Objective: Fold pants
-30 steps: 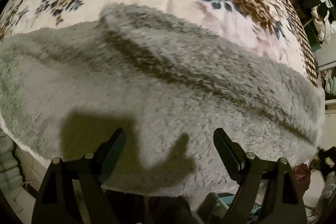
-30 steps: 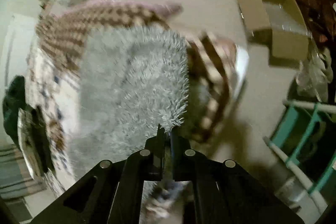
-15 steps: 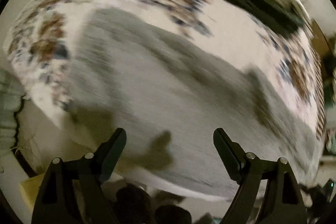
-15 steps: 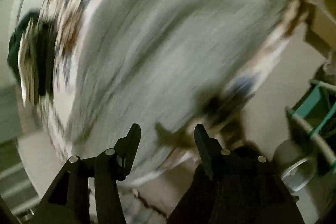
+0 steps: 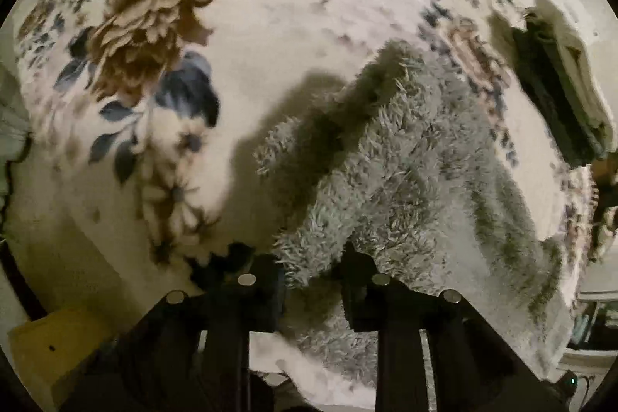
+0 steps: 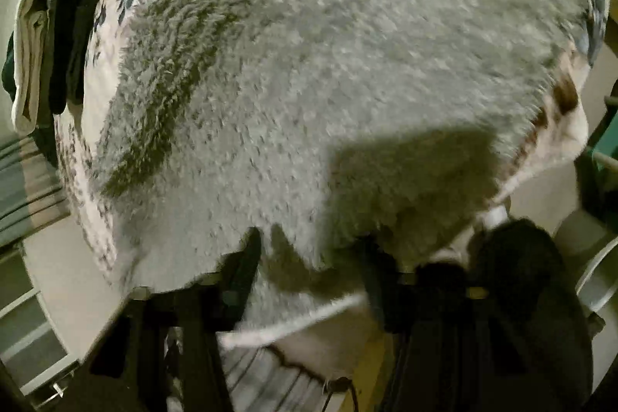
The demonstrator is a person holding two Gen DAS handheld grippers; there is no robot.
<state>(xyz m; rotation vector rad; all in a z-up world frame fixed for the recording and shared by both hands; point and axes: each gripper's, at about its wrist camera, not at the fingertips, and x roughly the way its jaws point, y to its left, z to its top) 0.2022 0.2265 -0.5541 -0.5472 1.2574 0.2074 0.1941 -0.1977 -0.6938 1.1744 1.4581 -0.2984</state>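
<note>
Grey fuzzy pants [image 5: 405,157] lay on floral blanket [image 5: 270,26]. Left gripper [image 5: 313,280] jaws were closing, pants edge pinched between. Right gripper [image 6: 309,257] jaws were closing around pants hem.

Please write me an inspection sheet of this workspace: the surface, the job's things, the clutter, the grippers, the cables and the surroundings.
Surface: floral blanket spread over a bed.
Job's things: grey fluffy pants lie on the blanket; one edge is bunched up between the left fingers.
Clutter: folded clothes stack, dark and pale, at the far edge of the blanket.
Grippers: left gripper is closing, pants edge between its fingers. Right gripper is closing, pants edge between its fingers.
Cables: nothing seen.
Surroundings: pale floor and a teal frame beside the bed; the rest is too dark or blurred to tell.
</note>
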